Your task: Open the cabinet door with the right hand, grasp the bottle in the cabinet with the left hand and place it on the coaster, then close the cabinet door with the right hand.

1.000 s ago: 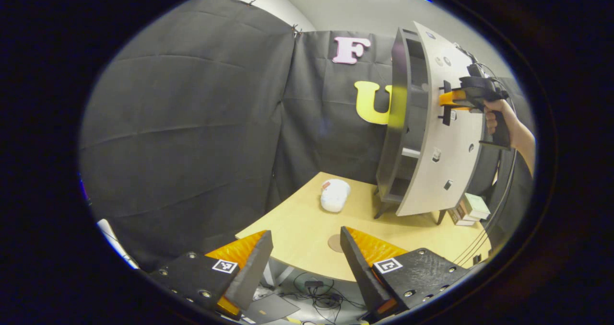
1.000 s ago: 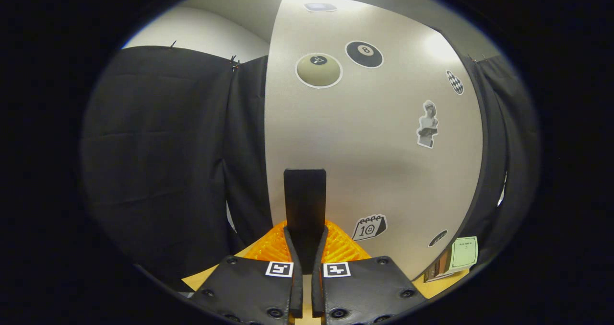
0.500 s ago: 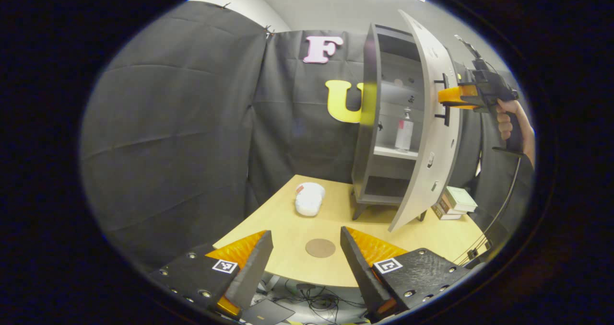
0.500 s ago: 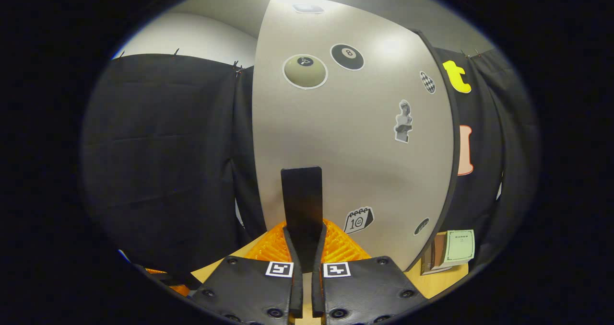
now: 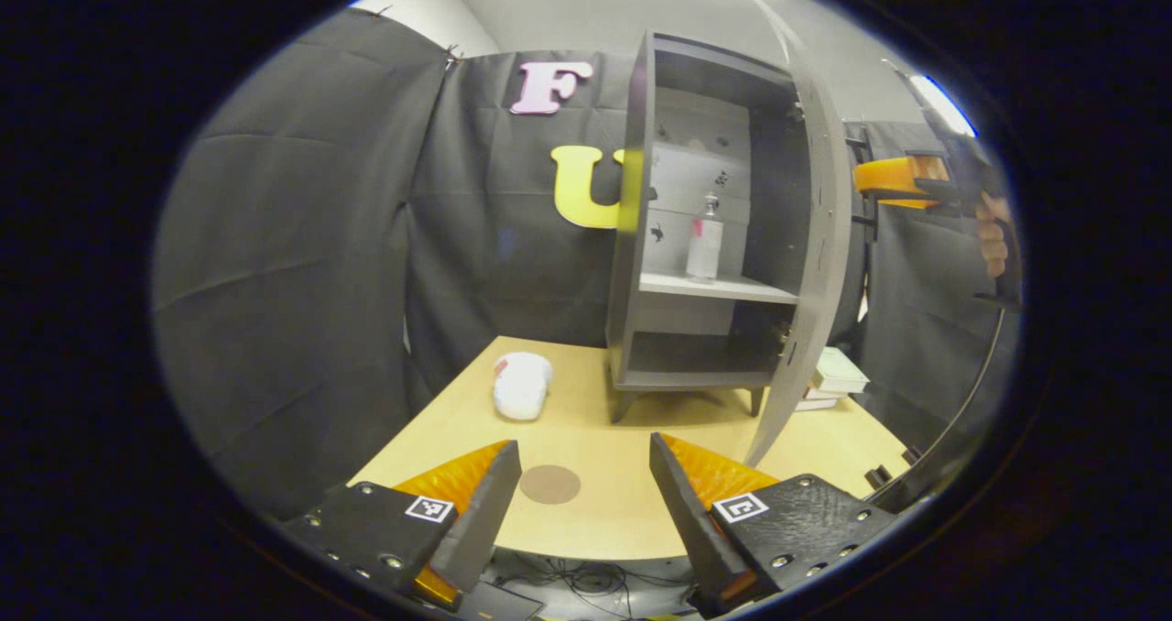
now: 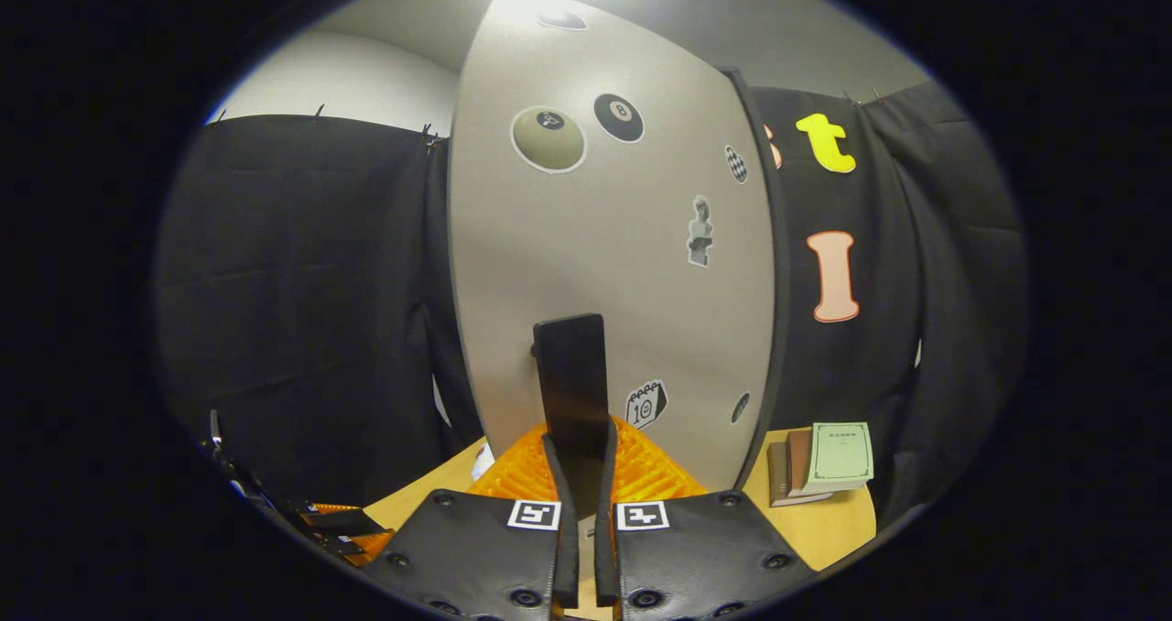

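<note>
Right gripper (image 6: 577,474) is clamped on the door handle (image 6: 569,374); left gripper (image 5: 581,502), spread and empty, could tip the pump bottle (image 5: 704,247) ahead.

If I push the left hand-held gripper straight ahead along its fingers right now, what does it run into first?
Probably nothing soon: the left hand-held gripper, open, points over the coaster and table toward the open cabinet. The cabinet's lower front looks like first contact, though depth is unclear.
</note>
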A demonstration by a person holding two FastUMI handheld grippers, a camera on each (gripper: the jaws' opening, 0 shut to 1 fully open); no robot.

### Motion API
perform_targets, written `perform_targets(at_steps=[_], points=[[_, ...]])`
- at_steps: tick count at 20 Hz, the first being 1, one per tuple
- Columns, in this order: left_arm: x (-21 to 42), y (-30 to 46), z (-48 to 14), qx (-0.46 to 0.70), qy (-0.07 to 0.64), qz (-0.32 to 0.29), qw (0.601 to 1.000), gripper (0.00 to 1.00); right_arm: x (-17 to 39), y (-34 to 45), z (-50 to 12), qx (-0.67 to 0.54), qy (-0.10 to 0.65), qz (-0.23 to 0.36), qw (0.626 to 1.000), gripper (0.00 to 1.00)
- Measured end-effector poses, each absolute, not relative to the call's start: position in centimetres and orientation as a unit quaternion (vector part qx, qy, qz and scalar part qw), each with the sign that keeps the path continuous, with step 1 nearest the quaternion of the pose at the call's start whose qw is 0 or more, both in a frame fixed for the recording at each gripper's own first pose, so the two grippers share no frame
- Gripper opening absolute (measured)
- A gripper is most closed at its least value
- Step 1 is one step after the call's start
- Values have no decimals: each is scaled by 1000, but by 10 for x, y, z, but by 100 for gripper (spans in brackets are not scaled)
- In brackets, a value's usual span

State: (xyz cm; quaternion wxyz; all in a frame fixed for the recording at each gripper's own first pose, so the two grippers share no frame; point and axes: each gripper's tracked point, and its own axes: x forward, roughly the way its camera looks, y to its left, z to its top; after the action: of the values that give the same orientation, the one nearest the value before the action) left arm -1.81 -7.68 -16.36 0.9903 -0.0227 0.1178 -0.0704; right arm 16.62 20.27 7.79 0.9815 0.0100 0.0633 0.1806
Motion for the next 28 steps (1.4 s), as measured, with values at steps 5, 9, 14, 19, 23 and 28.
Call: perform_targets(at_steps=[5,9,14,19,23,28], points=[[-1,-108,-165,-20,117,-109,987,87,165,194,79,23,65,144,987,8],[5,-128,-164,-16,116,-137,984,86,160,185,80,38,69,106,991,6],[11,-157,-172,-16,123,-162,979,87,158,161,82,75,60,61,994,5],[9,-170,-180,-7,134,-173,976,86,151,127,87,97,42,20,994,6],[11,-176,-182,-6,139,-177,974,86,154,126,87,101,38,35,994,4],[11,-179,-179,-7,140,-183,973,86,143,124,85,105,35,38,993,6]])
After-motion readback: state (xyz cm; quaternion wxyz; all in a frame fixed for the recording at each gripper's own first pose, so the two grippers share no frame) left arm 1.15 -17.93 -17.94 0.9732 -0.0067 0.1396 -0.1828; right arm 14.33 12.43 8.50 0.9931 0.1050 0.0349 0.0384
